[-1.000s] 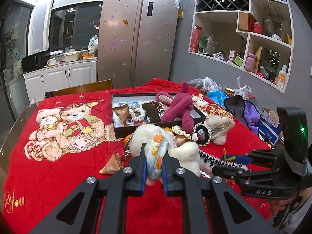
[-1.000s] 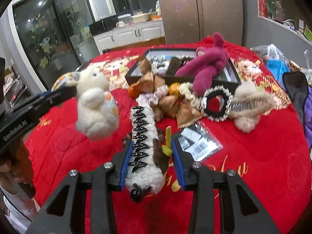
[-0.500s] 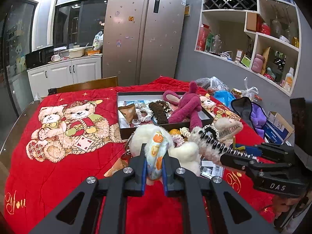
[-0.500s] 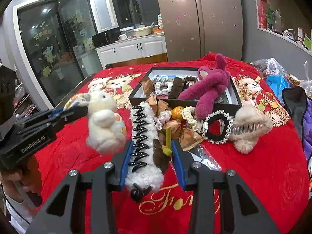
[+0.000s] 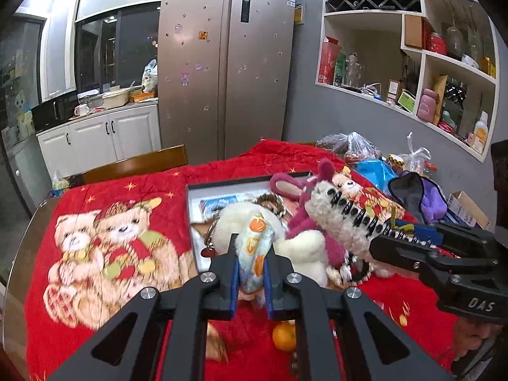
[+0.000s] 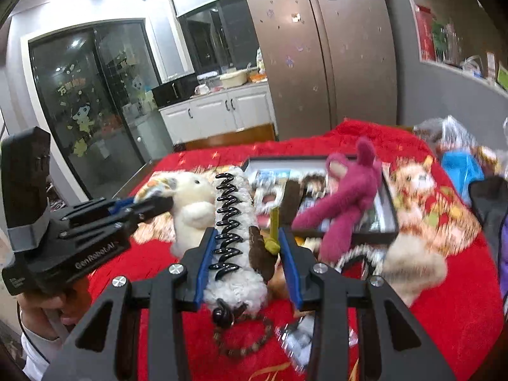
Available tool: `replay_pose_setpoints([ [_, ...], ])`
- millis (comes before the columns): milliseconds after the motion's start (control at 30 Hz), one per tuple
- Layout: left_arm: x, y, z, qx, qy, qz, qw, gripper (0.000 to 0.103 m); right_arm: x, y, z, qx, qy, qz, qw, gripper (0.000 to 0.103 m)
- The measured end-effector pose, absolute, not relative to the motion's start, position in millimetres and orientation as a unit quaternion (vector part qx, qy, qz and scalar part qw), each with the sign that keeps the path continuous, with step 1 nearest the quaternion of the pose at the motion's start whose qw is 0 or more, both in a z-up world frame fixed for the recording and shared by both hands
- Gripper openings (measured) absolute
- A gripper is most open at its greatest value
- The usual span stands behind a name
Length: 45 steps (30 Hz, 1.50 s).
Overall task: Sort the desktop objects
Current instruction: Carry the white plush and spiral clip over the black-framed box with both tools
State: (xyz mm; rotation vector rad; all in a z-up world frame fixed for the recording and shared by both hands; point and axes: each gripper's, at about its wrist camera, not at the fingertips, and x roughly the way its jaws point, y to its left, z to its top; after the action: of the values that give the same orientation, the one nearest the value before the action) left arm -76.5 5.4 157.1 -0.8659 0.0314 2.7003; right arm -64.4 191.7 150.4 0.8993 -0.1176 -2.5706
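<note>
My left gripper (image 5: 250,254) is shut on the printed cloth part of a cream plush toy (image 5: 250,238), held up over the near edge of the black tray (image 5: 193,203). In the right wrist view the same plush toy (image 6: 192,203) hangs at the tip of the left gripper (image 6: 155,204). My right gripper (image 6: 246,247) is shut on a fluffy white hair clip with black teeth (image 6: 233,238), with a brown piece and a yellow-green clip beside it. From the left wrist view that hair clip (image 5: 343,219) reaches toward the tray from the right gripper (image 5: 409,238). A magenta plush rabbit (image 6: 346,203) lies across the tray (image 6: 390,209).
A red blanket with bear prints (image 5: 104,247) covers the table. An orange (image 5: 284,336) lies below the left gripper. A bead bracelet (image 6: 244,339), a packet (image 6: 298,336), a pearl ring and a beige fluffy clip (image 6: 412,266) lie near the right gripper. Bags (image 5: 412,193) crowd the right side.
Both grippers rose and moved forward toward the black tray, carrying the plush toy and the hair clip. The items that lay under them on the blanket are now behind and below.
</note>
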Motion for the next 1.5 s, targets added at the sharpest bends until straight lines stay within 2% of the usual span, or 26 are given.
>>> replay_pose_setpoints([
  [333, -177.6, 23.9, 148.7, -0.303, 0.007, 0.941, 0.149, 0.012, -166.7, 191.3, 158.7, 0.309, -0.044, -0.935, 0.17, 0.04],
  [633, -237.8, 25.2, 95.3, -0.326, -0.028, 0.935, 0.138, 0.012, -257.1, 199.6, 89.5, 0.368, -0.065, -0.918, 0.132, 0.04],
  [733, -246.1, 25.5, 87.1, -0.333, -0.015, 0.932, 0.142, 0.012, -273.5, 203.3, 64.4, 0.392, -0.07, -0.908, 0.133, 0.04],
  [1167, -259.9, 18.3, 64.8, -0.361, -0.012, 0.923, 0.134, 0.012, -290.2, 188.8, 17.2, 0.422, -0.014, -0.902, 0.094, 0.04],
  [1500, -262.4, 16.9, 60.0, -0.368, -0.017, 0.919, 0.142, 0.012, -286.6, 183.2, 13.8, 0.421, 0.006, -0.903, 0.084, 0.04],
])
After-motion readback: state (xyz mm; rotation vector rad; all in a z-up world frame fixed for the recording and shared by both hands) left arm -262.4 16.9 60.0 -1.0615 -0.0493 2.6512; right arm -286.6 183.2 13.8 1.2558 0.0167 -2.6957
